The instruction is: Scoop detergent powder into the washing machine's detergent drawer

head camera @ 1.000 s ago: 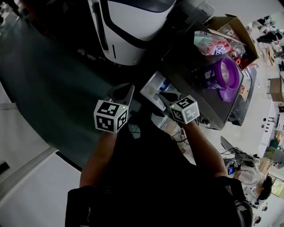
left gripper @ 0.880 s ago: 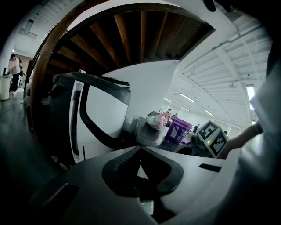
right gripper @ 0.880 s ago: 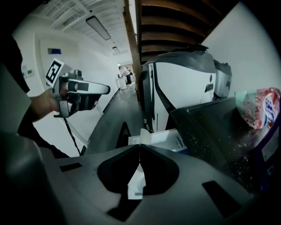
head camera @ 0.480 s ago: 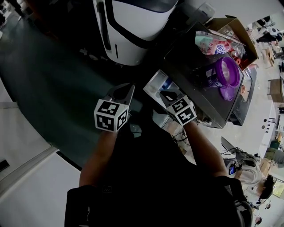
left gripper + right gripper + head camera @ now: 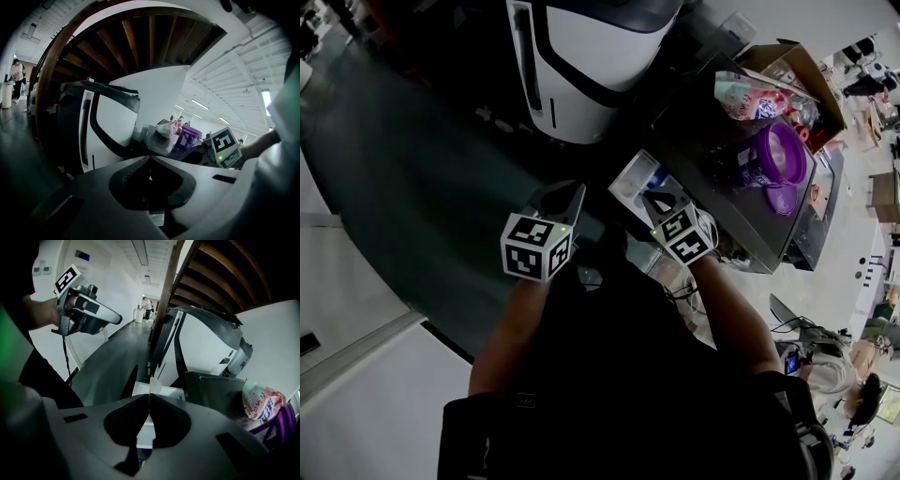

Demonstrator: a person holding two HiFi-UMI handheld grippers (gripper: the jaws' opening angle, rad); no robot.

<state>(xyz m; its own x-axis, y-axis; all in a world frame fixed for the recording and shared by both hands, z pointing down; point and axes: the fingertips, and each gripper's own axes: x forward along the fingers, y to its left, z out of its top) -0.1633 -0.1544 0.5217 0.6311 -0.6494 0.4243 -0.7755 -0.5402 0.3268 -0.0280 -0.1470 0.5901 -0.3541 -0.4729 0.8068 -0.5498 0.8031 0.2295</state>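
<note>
Presently, the left gripper [image 5: 567, 197] hangs over the dark floor, well left of the washing machine [image 5: 712, 173]. In its own view the jaws are closed tip to tip with nothing between them. The right gripper [image 5: 654, 199] sits directly over the detergent drawer [image 5: 633, 176], which is pulled out of the machine's front corner. Its jaws are also pressed together. A thin pale translucent piece [image 5: 153, 383] shows just past the tips, against the white drawer [image 5: 166, 392]; whether it is clamped cannot be determined. A purple tub [image 5: 780, 155] stands open on the machine's top, with a printed packet [image 5: 750, 94] beside it. A cardboard box [image 5: 797, 61] lies behind the packet. No powder is discernible in the drawer.
</note>
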